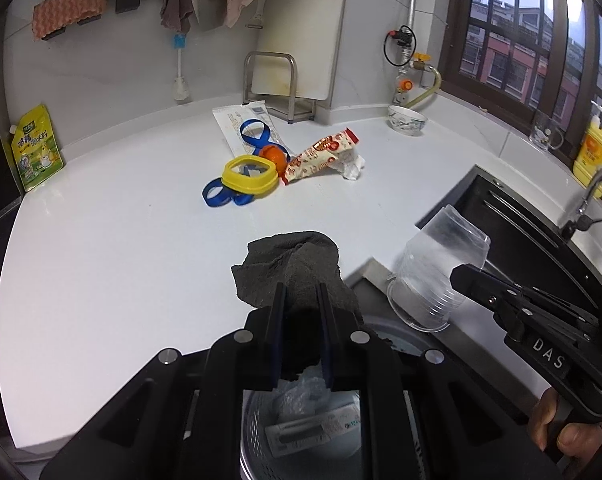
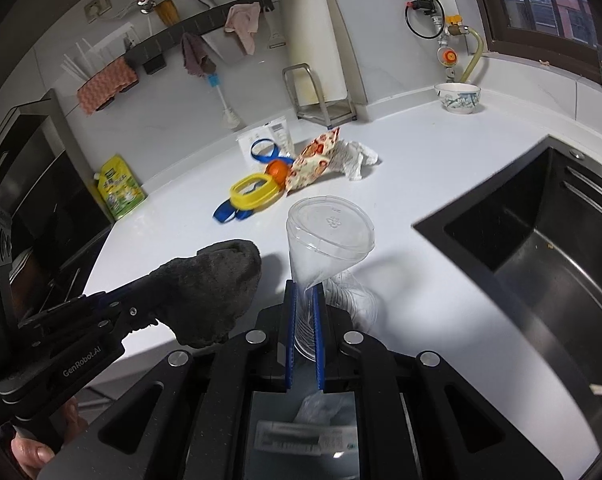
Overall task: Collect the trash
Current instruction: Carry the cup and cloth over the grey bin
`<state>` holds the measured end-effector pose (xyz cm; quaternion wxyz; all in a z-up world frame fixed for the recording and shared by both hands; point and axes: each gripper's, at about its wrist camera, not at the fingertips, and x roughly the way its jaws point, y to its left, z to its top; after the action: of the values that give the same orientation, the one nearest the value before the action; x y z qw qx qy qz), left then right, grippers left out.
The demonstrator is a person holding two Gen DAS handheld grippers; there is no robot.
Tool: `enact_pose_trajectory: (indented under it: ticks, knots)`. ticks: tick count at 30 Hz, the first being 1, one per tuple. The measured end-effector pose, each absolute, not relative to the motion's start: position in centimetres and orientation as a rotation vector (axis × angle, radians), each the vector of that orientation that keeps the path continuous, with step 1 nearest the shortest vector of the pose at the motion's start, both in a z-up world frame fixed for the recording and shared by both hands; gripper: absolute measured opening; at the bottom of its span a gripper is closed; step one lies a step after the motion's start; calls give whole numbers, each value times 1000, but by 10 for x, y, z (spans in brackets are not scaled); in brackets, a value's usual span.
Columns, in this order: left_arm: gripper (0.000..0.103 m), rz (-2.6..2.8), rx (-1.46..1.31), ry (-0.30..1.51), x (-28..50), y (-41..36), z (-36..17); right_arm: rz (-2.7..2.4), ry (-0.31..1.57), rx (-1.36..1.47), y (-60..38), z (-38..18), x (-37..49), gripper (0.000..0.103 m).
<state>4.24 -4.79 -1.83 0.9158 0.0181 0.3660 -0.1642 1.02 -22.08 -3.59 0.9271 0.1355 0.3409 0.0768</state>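
My left gripper (image 1: 301, 296) is shut on a crumpled dark grey cloth (image 1: 289, 264), which it holds above the counter's near edge. My right gripper (image 2: 305, 290) is shut on a clear plastic cup (image 2: 329, 236), squashing its wall flat between the blue pads. Each view shows the other gripper beside it. Below both grippers is a bin (image 1: 257, 420) with wrappers and clear plastic inside. Farther back on the white counter (image 1: 121, 240) lie a white wrapper (image 1: 237, 124), blue rings (image 1: 257, 132), a yellow ring (image 1: 251, 174), an orange ball (image 1: 273, 156), a red patterned wrapper (image 1: 321, 156) and a crumpled tissue (image 1: 353, 166).
A black sink (image 2: 541, 240) with a faucet (image 1: 593, 188) is set into the counter on the right. A bowl (image 1: 407, 120) stands at the back, a green pouch (image 1: 37, 148) at the left wall, a yellow bottle (image 1: 595, 152) by the window. A hand (image 1: 569, 428) grips the right tool.
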Motion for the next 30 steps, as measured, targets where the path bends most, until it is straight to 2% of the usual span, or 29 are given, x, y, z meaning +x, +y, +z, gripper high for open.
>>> enact_pose_trajectory:
  ticks: [15, 30]
  knots:
    - [15, -408, 97, 801, -29, -51, -49, 149, 801, 251, -205, -71, -71, 8]
    - [15, -388, 101, 892, -29, -48, -86, 143, 881, 253, -192, -108, -79, 8]
